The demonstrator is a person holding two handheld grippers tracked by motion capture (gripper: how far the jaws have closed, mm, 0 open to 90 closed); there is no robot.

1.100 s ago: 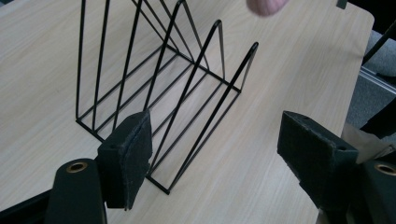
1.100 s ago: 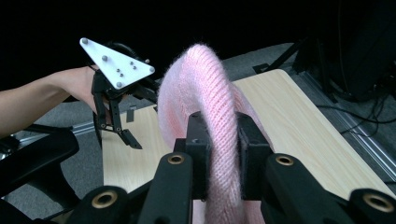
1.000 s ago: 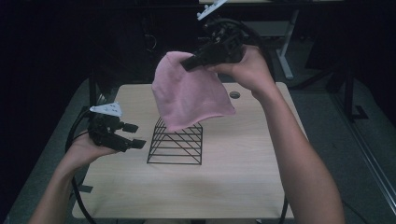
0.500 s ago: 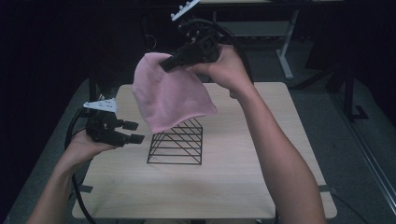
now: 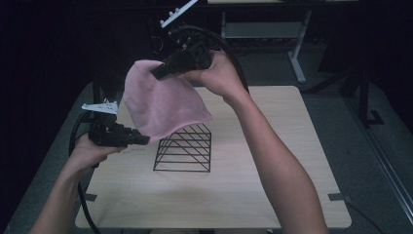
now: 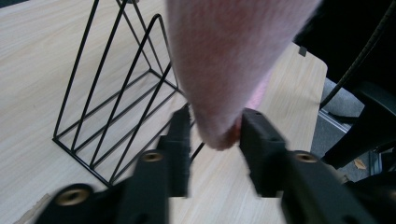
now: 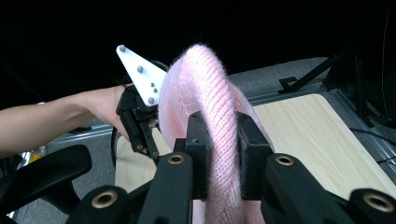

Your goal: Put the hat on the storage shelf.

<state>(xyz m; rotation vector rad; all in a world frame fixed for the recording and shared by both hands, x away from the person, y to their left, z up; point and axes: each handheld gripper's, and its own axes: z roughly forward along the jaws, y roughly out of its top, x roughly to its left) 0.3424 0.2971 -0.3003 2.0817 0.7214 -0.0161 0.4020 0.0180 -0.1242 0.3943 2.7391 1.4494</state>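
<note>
Holding one pink knitted cloth up above the far left part of the table, the right gripper sits raised in the right hand, forearm stretched in from the near right and angled far-left, jaws pointing left. In the right gripper view its two jaws are clamped tight on a bunched fold of the pink knitted cloth, knit ribs squeezed between the pads. The cloth hangs down from that grip, draping in front of the one black wire rack, which stands near the table's middle. The left gripper is low at the left edge of the table, held level in the left hand, jaws pointing right toward the cloth's lower corner. In the left gripper view the jaws have just been closing, with the cloth's hanging tip between them; the right pad touches the tip, the left pad shows a small gap, so not a firm pinch yet. The black wire rack lies just behind the tip. Count: one cloth, one rack, two grippers, two hands, one table.
</note>
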